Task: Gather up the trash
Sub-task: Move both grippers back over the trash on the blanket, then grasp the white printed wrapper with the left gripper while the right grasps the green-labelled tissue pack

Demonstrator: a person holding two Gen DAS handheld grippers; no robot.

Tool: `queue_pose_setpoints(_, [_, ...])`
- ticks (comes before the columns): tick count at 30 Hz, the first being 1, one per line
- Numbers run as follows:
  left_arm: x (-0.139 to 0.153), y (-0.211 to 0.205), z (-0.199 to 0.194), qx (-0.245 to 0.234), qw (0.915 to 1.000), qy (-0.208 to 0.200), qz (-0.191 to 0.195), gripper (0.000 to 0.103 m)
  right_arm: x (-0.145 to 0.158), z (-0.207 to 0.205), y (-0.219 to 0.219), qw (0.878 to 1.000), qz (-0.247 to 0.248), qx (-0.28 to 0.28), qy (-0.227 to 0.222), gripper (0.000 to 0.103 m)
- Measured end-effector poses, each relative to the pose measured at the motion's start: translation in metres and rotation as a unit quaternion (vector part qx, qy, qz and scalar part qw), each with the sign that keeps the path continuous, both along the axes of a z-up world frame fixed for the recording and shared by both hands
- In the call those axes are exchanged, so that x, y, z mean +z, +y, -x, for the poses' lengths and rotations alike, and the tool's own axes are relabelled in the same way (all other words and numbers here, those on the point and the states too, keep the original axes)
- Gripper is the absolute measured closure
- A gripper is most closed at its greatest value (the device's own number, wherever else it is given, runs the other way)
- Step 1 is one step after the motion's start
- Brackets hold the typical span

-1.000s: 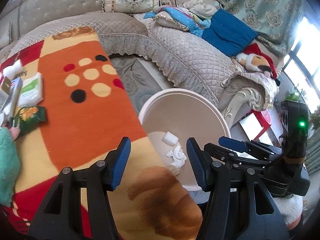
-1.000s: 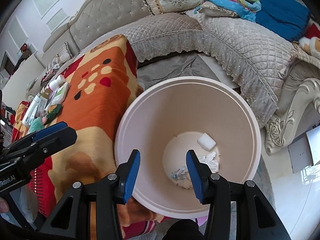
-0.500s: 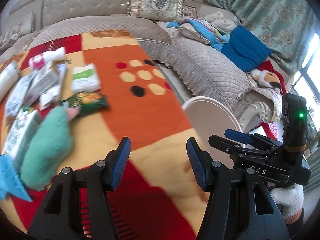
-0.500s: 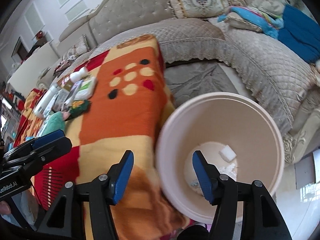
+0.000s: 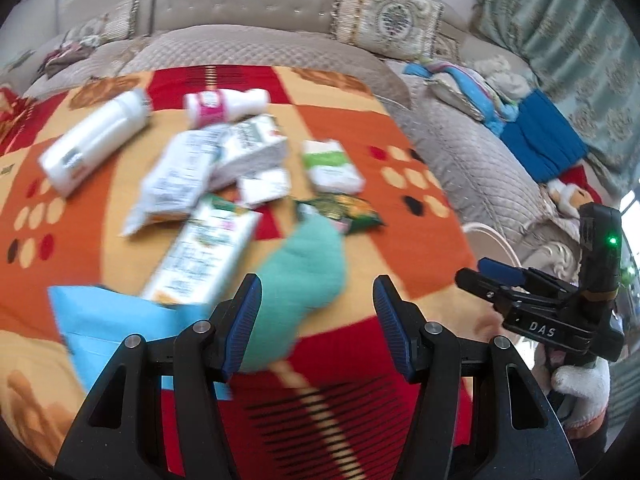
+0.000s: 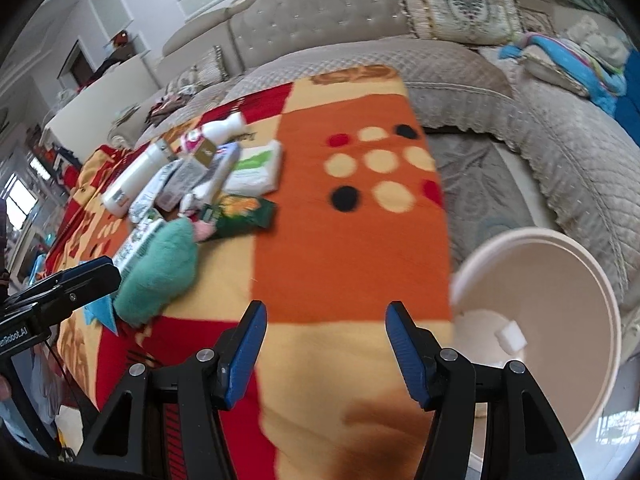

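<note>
The left gripper (image 5: 316,320) stands spread with nothing between its blue pads, poised over the near end of a teal fuzzy sock (image 5: 304,280) that lies on the tabletop's orange, red and cream patterned cloth (image 5: 400,248). Beyond the sock the trash sits in a loose heap: a dark green snack wrapper (image 5: 344,210) just behind it, a white and green tissue pack (image 5: 330,166) farther back, a long printed carton (image 5: 204,252) to the left of the sock, a crumpled white pouch (image 5: 176,178), a white bottle (image 5: 94,142) lying on its side at the far left, and a small white bottle with a pink label (image 5: 222,106) at the back. A light blue sheet (image 5: 116,324) lies at the near left, partly under the carton. Motion blur makes the print on the packs unreadable.

The right gripper (image 6: 324,344) is also spread and empty, its jaws having just been opening, above a bare orange and cream stretch of cloth, with the heap well off to its left. A cream round bin (image 6: 592,280) stands beside the tabletop at its right, holding a small white block (image 6: 510,336).

In the left view the right gripper's body reads "DAS"; in the right view the left gripper's body shows letters ending in "Robot.AI".
</note>
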State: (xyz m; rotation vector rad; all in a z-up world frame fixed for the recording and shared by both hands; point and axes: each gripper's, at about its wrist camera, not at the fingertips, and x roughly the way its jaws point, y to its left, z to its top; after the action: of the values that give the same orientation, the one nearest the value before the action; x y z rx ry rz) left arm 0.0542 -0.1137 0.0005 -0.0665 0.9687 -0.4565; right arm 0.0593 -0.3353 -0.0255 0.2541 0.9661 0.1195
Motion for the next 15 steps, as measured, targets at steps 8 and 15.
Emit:
queue_pose_setpoints(8, [0.012,0.058,-0.035,0.039,0.9990,-0.010,-0.020,0.046,0.009,-0.047,0.036,1.000,0.010,0.024,-0.004,0.041])
queue_pose_setpoints(15, [0.002,0.075,-0.080,0.032,0.9989,0.015,-0.029,0.046,0.008,-0.088,0.057,0.999,0.017,0.034,0.003,0.036])
